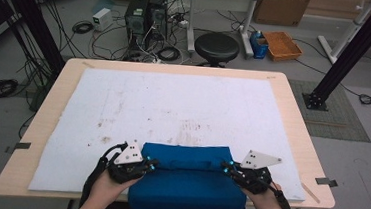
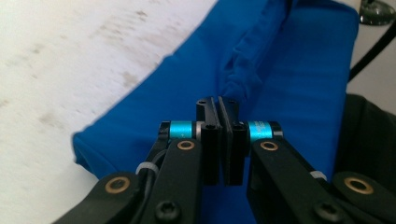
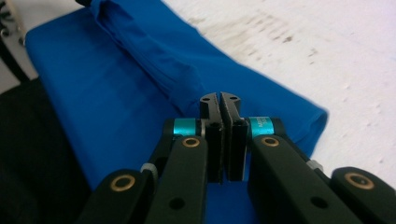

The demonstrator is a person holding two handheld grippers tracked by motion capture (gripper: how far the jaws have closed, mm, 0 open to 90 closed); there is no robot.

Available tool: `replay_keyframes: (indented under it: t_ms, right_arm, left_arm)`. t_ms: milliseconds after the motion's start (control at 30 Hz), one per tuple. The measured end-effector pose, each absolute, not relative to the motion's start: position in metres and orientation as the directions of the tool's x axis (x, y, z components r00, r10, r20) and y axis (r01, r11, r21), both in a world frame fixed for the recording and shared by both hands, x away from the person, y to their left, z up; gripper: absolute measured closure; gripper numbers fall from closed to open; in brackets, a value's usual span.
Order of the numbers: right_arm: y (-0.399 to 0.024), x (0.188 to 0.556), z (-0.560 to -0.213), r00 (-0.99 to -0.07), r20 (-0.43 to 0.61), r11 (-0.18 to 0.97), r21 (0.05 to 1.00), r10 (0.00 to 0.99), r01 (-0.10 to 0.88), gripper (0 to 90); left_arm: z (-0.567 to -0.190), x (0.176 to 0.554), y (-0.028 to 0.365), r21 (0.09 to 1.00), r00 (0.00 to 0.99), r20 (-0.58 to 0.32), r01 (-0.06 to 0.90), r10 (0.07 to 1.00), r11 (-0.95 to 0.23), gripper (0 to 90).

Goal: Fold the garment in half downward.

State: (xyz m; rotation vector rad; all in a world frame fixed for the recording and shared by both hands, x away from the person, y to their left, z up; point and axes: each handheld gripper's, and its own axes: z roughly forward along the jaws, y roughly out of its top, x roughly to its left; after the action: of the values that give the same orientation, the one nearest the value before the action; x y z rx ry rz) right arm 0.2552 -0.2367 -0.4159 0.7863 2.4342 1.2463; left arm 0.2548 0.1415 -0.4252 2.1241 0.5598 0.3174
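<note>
A blue cloth (image 1: 187, 185) lies folded at the near edge of the table and hangs over it. A raised ridge of fabric runs across its top between my two grippers. At the cloth's left end my left gripper (image 1: 154, 163) is shut, and in the left gripper view the ridge of cloth (image 2: 243, 70) bunches right into the closed tips (image 2: 218, 102). My right gripper (image 1: 224, 167) is shut at the right end, where the fold of cloth (image 3: 154, 60) likewise runs into its closed tips (image 3: 219, 98). A hand holds each gripper from below.
A stained white mat (image 1: 173, 103) covers most of the wooden table (image 1: 297, 123). Beyond the far edge stand a black stool (image 1: 216, 47), computer towers (image 1: 145, 13), an orange bin (image 1: 282, 45) and loose cables. Black frame posts (image 1: 350, 52) rise at both sides.
</note>
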Motion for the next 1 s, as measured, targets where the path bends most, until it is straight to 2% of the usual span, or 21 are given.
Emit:
replay_keyframes:
  t_ms: [367,433,500,600,633,700,867,933,1000]
  right_arm:
    - [-0.242,0.234,-0.423,-0.829,-0.037,0.538,0.777,0.558,0.327,87.6]
    - [-0.245,0.235,-0.420,-0.823,-0.037,0.525,0.786,0.567,0.326,85.4]
    - [-0.248,0.239,-0.416,-0.808,-0.033,0.501,0.800,0.588,0.331,82.7]
    - [-0.252,0.254,-0.411,-0.765,-0.007,0.437,0.824,0.644,0.360,72.9]
    - [-0.254,0.261,-0.409,-0.749,0.017,0.410,0.829,0.662,0.381,71.2]
    - [-0.254,0.276,-0.407,-0.696,0.037,0.356,0.839,0.717,0.411,61.6]
    - [-0.250,0.313,-0.412,-0.594,0.125,0.247,0.827,0.795,0.505,57.3]
    - [-0.247,0.323,-0.417,-0.575,0.145,0.240,0.807,0.805,0.539,57.3]
    - [-0.243,0.330,-0.424,-0.572,0.148,0.263,0.777,0.807,0.572,60.0]
  left_arm:
    - [-0.438,0.237,0.139,0.788,0.893,0.002,0.275,0.449,-0.551,86.2]
    - [-0.437,0.234,0.139,0.787,0.895,0.006,0.271,0.446,-0.554,79.7]
    - [-0.435,0.234,0.139,0.796,0.887,0.003,0.277,0.462,-0.538,71.9]
    - [-0.429,0.241,0.143,0.814,0.854,0.001,0.302,0.520,-0.497,61.6]
    - [-0.427,0.246,0.145,0.824,0.837,-0.003,0.312,0.546,-0.473,61.3]
    - [-0.424,0.260,0.149,0.845,0.803,-0.024,0.335,0.596,-0.418,59.5]
    - [-0.423,0.291,0.154,0.844,0.726,-0.062,0.404,0.685,-0.352,58.2]
    - [-0.430,0.309,0.156,0.821,0.685,-0.114,0.472,0.720,-0.320,58.2]
    - [-0.437,0.315,0.155,0.796,0.672,-0.116,0.503,0.731,-0.336,58.6]
